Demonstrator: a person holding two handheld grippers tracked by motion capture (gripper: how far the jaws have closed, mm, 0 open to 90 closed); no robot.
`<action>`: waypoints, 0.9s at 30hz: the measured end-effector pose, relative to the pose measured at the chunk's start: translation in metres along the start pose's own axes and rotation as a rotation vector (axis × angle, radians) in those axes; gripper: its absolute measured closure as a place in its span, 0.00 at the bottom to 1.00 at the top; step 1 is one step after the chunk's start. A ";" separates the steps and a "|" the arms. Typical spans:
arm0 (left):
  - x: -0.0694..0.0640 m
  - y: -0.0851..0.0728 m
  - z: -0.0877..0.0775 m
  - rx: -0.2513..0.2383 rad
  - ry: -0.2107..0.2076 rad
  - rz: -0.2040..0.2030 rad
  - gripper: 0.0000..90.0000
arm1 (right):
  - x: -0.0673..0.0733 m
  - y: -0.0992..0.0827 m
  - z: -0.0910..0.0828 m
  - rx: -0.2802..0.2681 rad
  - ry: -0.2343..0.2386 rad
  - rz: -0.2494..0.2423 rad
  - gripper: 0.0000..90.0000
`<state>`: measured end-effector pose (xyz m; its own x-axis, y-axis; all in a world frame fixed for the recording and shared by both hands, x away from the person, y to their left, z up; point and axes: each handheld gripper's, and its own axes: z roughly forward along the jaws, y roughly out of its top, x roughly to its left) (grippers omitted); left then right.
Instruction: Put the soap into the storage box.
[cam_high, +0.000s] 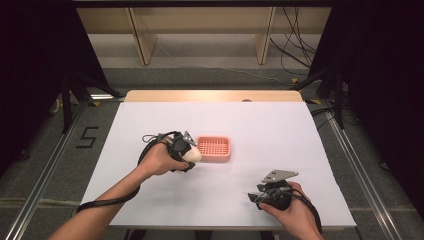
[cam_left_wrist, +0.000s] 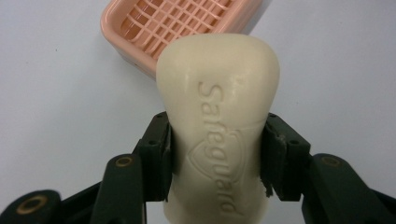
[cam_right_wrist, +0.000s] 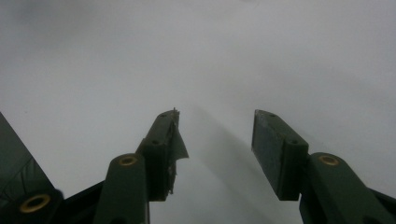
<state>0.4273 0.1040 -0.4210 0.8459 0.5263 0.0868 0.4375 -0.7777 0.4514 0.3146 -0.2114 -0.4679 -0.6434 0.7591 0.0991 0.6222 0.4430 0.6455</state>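
A cream bar of soap (cam_left_wrist: 217, 116) stamped with raised lettering stands between the two black jaws of my left gripper (cam_left_wrist: 217, 156), which is shut on it. From above, the soap (cam_high: 192, 154) and the left gripper (cam_high: 188, 156) hover just left of a pink slotted soap dish (cam_high: 214, 148) lying mid-table. In the left gripper view the dish (cam_left_wrist: 154, 23) sits beyond the bar, partly hidden by it. My right gripper (cam_high: 258, 197) rests low at the table's near right, held in a hand. Its jaws (cam_right_wrist: 215, 133) stand open over bare white surface with nothing between them.
A white sheet covers the table (cam_high: 260, 130), with a strip of bare wood (cam_high: 210, 95) along the far edge. Black cables (cam_high: 115, 200) trail from both grippers toward the near side. Wooden furniture legs (cam_high: 142, 40) and floor cables lie beyond the table.
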 end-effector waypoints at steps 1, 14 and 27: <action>0.000 0.000 0.000 0.000 0.000 0.000 0.55 | 0.000 0.000 0.001 -0.011 -0.002 0.002 0.58; 0.002 0.006 0.000 -0.035 0.012 -0.006 0.55 | 0.000 0.000 0.001 -0.006 -0.004 0.002 0.58; 0.003 0.011 0.001 -0.049 0.017 -0.004 0.55 | 0.000 0.000 0.001 -0.010 -0.003 0.001 0.58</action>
<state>0.4345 0.0967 -0.4165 0.8386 0.5355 0.0995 0.4252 -0.7578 0.4950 0.3145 -0.2113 -0.4685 -0.6415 0.7609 0.0979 0.6185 0.4374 0.6528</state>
